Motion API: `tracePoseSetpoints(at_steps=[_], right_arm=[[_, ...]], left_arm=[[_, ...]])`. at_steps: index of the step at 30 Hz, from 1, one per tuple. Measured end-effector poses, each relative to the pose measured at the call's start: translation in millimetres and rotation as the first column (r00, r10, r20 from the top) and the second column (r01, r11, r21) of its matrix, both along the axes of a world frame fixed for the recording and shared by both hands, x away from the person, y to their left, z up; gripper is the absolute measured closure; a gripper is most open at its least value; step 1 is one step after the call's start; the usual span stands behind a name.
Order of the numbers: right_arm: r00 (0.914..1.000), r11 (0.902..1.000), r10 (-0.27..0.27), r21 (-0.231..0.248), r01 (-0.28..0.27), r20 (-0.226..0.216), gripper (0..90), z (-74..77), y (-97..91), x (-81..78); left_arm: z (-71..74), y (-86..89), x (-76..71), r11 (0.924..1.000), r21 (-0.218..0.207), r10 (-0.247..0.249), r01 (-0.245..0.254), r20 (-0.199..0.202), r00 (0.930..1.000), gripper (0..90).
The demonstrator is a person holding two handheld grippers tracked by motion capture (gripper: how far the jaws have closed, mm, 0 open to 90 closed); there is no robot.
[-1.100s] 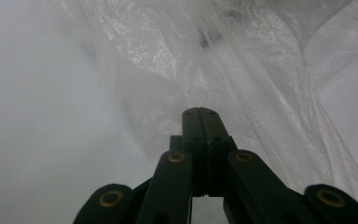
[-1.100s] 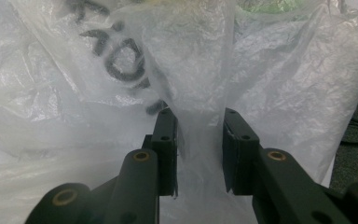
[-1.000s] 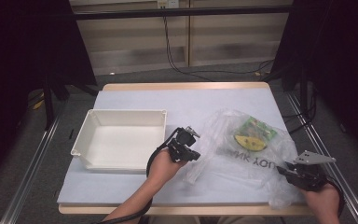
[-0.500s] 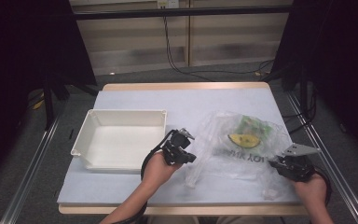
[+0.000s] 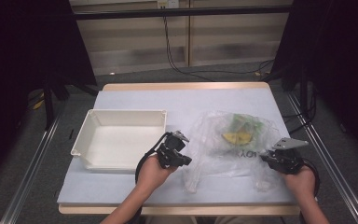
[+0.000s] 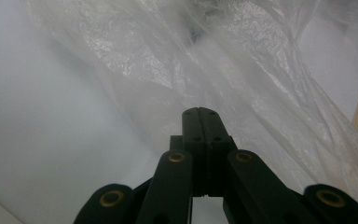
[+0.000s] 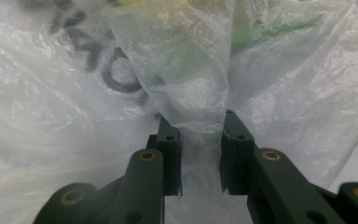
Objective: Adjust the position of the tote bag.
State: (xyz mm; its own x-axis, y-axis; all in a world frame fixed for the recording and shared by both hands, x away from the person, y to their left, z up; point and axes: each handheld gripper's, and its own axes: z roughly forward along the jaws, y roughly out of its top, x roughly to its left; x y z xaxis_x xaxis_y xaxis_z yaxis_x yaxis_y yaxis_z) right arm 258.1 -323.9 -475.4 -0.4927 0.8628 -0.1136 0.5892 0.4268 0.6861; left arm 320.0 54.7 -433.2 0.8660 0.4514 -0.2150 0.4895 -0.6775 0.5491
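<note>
Table: a pale blue-grey tabletop (image 5: pixel 135 186) with a light wooden edge, seen from above.
Bag: a crumpled clear plastic bag (image 5: pixel 214 154) with dark printed lettering lies on the right half of the table, at about 3 o'clock from the tray and well apart from its near corner; one loose corner trails toward 6 o'clock.
Contents: a yellow and green item (image 5: pixel 239 133) shows through the film in the bag's far part, toward 12 o'clock; what it is cannot be told.
Left gripper: the black two-jaw left gripper (image 5: pixel 182 161) sits at the bag's 9 o'clock edge. In the left gripper view (image 6: pixel 200 114) its jaws are clenched flat together with bag film lying right at their tips; whether film is pinched between them cannot be told.
Right gripper: the black right gripper (image 5: pixel 266 158) with a grey plate on top is at the bag's 4 o'clock edge. In the right gripper view (image 7: pixel 200 133) a bunched fold of bag film is grasped between the jaws.
Tray: an empty white rectangular plastic tray (image 5: pixel 121 119) stands on the table's left half, at 10 o'clock from the left gripper.
</note>
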Motion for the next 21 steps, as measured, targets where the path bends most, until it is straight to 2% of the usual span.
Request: tracePoseSetpoints(at_steps=[5, 10, 15, 16, 21], right_arm=[[0.9999, 0.9998, 0.012, 0.013, -0.012, 0.011, 73.3, 1.5, -2.4, -1.4], [0.9999, 0.9995, -0.005, 0.031, 0.004, 0.012, 76.3, 6.1, -11.1, -9.4], [0.9992, 0.9979, -0.035, 0.054, 0.034, 0.019, 78.1, 11.2, -25.5, -18.8], [0.9990, 0.9975, -0.039, 0.059, 0.038, 0.021, 78.0, 11.9, -28.2, -20.5], [0.9976, 0.9937, -0.066, 0.092, 0.064, 0.020, 65.4, 13.3, -37.1, -28.3]], left_arm=[[1.5, 0.4, -3.3, 1.0000, -0.005, 0.002, -0.002, -0.005, 1.0000, 90.0], [1.4, -0.6, -2.2, 0.9999, 0.010, -0.008, 0.008, 0.010, 0.9999, 90.0], [1.9, -3.3, -2.5, 1.0000, 0.005, -0.006, 0.006, 0.003, 1.0000, 90.0], [1.9, -4.0, -1.9, 0.9997, 0.010, -0.021, 0.021, 0.000, 0.9998, 90.0], [1.6, -9.7, -1.5, 0.9996, -0.002, -0.030, 0.030, 0.004, 0.9996, 90.0]])
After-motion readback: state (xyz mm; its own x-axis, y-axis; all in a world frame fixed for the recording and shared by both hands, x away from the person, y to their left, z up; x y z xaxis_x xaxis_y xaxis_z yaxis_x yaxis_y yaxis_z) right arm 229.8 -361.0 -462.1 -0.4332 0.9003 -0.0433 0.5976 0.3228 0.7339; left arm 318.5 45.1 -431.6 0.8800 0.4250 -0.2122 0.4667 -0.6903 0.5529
